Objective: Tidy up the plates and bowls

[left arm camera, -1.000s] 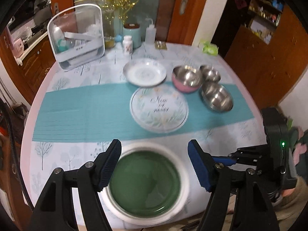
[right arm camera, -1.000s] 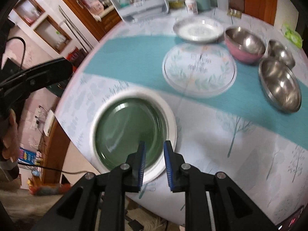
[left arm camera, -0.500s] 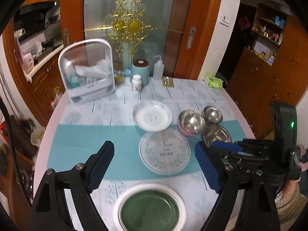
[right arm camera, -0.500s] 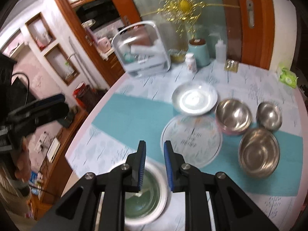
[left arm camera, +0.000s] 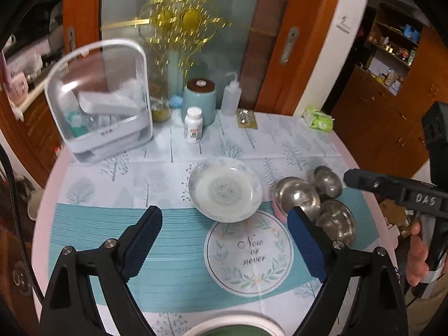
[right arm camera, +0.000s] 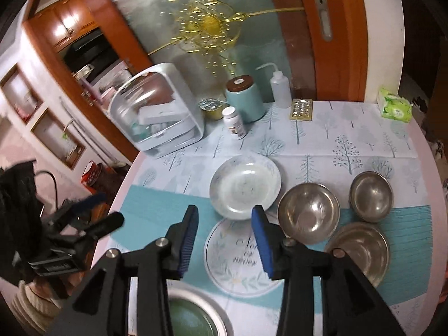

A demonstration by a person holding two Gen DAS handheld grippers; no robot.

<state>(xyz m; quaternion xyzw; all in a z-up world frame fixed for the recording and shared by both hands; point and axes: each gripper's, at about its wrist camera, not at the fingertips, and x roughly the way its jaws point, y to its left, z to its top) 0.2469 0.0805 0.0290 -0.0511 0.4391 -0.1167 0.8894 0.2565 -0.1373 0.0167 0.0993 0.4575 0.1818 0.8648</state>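
Note:
A round table holds a green plate with a white rim [left arm camera: 232,329] at the near edge, a flat "Now or never" plate [left arm camera: 249,253] in the middle, a deep white plate [left arm camera: 225,189] behind it, and three steel bowls [left arm camera: 296,196] to the right. My left gripper [left arm camera: 224,245] is open and empty, raised above the table. My right gripper [right arm camera: 224,238] is open and empty, also raised above the flat plate [right arm camera: 240,263]. The bowls [right arm camera: 308,212] and the green plate [right arm camera: 190,319] show in the right wrist view too.
A clear storage box [left arm camera: 103,100] stands at the back left. A teal canister [left arm camera: 200,100], a pill bottle [left arm camera: 193,124], a squeeze bottle [left arm camera: 231,95] and a tissue pack [left arm camera: 319,119] line the table's back. A teal runner [left arm camera: 98,240] crosses the middle.
Both grippers rose and tilted up from the green plate, which slid to the bottom edge of view. The right gripper's jaws went from nearly shut to open.

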